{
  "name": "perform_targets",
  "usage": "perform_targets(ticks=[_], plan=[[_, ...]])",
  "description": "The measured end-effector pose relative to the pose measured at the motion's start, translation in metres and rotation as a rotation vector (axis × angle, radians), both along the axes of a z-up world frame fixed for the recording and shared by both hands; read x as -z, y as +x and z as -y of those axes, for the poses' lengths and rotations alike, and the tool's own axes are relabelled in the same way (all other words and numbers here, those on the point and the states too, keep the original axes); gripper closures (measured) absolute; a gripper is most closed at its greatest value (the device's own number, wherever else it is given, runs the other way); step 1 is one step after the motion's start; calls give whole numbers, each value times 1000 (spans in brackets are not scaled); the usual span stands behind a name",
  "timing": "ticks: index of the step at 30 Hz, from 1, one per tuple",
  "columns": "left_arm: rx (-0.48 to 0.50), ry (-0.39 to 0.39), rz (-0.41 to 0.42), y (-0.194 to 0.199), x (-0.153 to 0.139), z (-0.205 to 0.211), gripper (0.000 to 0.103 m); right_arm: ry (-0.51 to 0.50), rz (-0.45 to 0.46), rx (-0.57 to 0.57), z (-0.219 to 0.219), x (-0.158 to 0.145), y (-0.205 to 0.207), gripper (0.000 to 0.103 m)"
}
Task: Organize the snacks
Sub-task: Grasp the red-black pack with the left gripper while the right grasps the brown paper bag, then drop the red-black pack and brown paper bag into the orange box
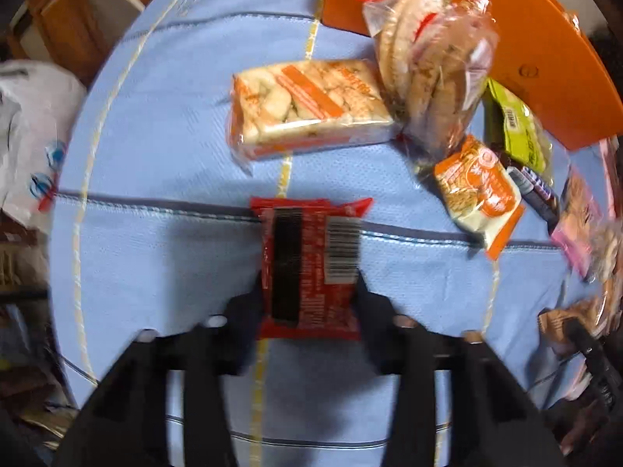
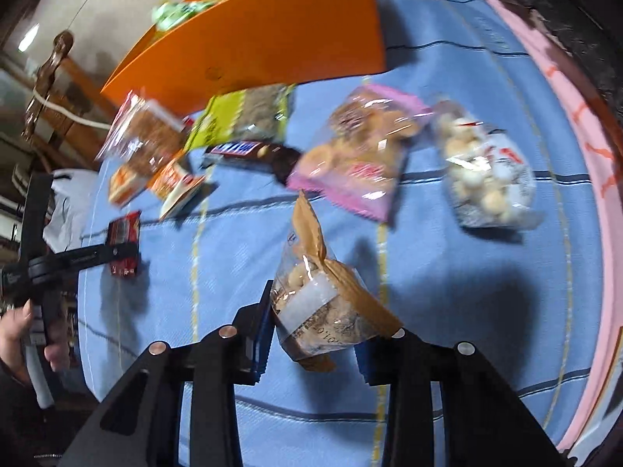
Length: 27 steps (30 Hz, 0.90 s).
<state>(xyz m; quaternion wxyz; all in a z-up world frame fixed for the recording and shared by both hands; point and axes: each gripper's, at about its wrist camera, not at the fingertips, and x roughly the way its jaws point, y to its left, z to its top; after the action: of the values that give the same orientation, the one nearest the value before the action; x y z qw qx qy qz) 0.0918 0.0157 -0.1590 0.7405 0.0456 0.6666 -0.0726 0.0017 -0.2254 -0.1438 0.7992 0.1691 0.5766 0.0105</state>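
A red snack packet (image 1: 311, 268) with a barcode sits between the fingers of my left gripper (image 1: 310, 292), which is shut on it just over the blue tablecloth (image 1: 155, 155). The right wrist view shows this same red packet (image 2: 124, 243) at the tip of the left gripper (image 2: 117, 251). My right gripper (image 2: 323, 327) is shut on a clear bag with brown trim (image 2: 323, 303) that holds round snacks. Its right fingertip is hidden behind the bag. An orange box (image 1: 506, 39) stands at the back.
Loose on the cloth lie a cracker pack (image 1: 307, 109), a bag of round crackers (image 1: 428, 70), a small orange packet (image 1: 479, 190), a green packet (image 2: 241, 116), a chocolate bar (image 2: 249, 151), a pink bag (image 2: 358, 155) and a bag of white balls (image 2: 486, 167). A person's hand (image 2: 19, 330) is at the left.
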Motion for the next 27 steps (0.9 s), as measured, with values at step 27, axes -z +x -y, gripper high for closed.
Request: perform_targets(ticks=[27], plan=[[151,-196,357,41,-198,62,65,-82,381,-42,13,-146,89,68]])
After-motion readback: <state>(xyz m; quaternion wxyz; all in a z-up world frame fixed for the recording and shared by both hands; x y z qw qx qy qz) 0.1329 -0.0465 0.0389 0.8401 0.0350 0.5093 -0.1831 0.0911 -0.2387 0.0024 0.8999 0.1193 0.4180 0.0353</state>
